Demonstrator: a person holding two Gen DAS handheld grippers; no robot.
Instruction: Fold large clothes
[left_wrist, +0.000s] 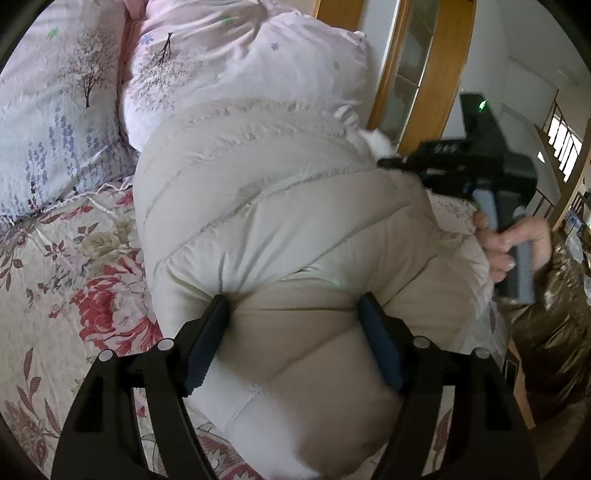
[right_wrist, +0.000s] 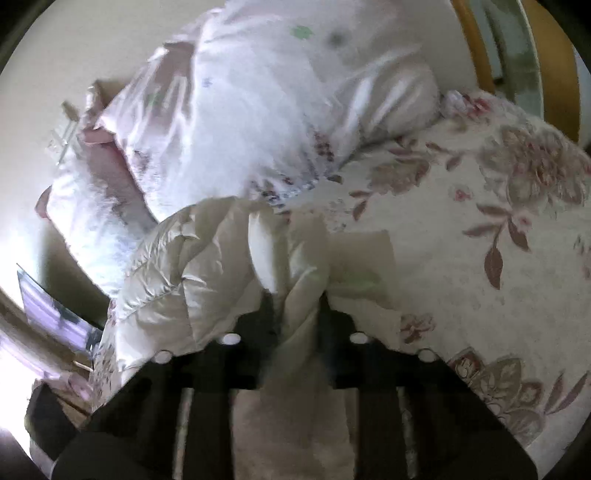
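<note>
A cream puffer jacket (left_wrist: 280, 229) lies bunched on the floral bedspread (left_wrist: 74, 280). My left gripper (left_wrist: 293, 325) straddles a thick padded fold at its near end, and both pads dent the padding. At the jacket's far right edge a hand holds my right gripper (left_wrist: 395, 162), with a white tuft of the jacket beside its tips. In the blurred right wrist view, the right gripper (right_wrist: 295, 299) is shut on a narrow ridge of the jacket (right_wrist: 207, 266), which hangs lifted off the bedspread (right_wrist: 461, 236).
Two pillows with lilac tree prints (left_wrist: 55, 122) and a pale pink one (left_wrist: 236, 62) lie at the head of the bed, just beyond the jacket. A wooden frame (left_wrist: 424, 92) stands past the bed's right side. The person's shiny brown sleeve (left_wrist: 546, 325) is at right.
</note>
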